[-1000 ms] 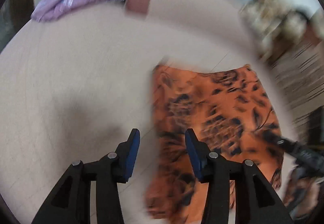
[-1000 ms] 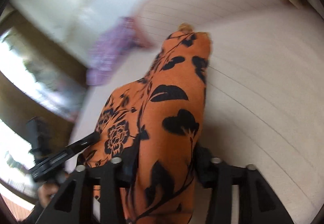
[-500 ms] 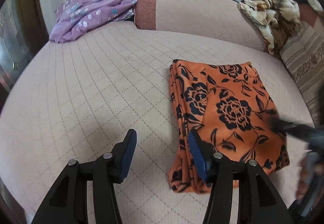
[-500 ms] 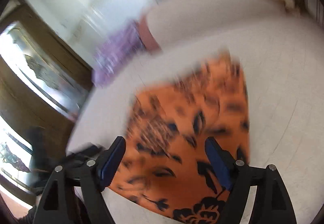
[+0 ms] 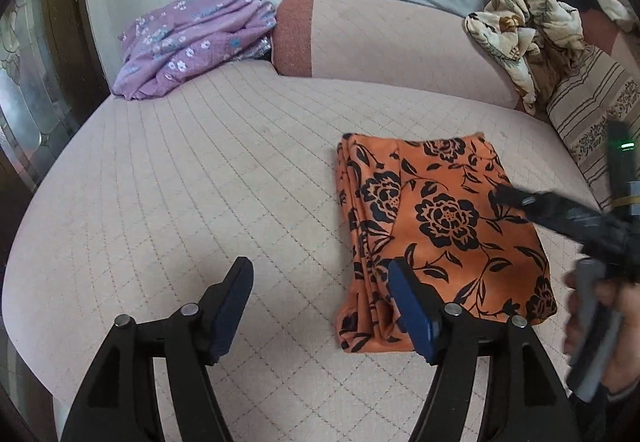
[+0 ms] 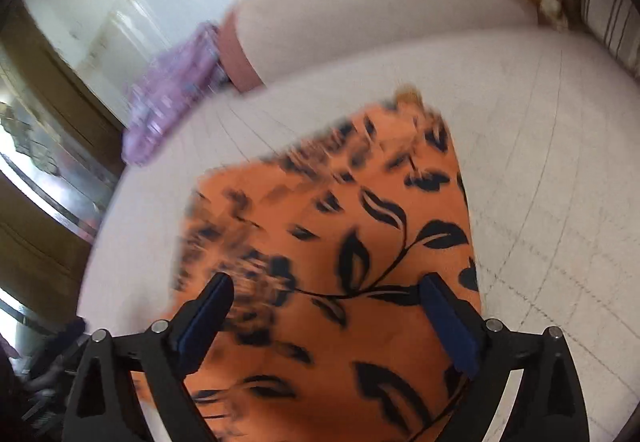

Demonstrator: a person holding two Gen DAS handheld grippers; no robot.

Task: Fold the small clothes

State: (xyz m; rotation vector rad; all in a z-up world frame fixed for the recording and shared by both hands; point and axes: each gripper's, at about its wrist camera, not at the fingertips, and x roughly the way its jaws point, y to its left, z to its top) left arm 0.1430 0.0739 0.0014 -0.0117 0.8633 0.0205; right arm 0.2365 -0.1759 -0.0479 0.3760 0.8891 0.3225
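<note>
Hovering with jaws spread and empty, the left gripper [image 5: 320,282] sits nearest, just beside the folded orange floral garment [image 5: 436,226] lying flat on the quilted sofa seat [image 5: 200,194]. The right gripper [image 6: 326,296], likewise released, hangs above it. Farther back: purple cloth [image 5: 192,42].
</note>
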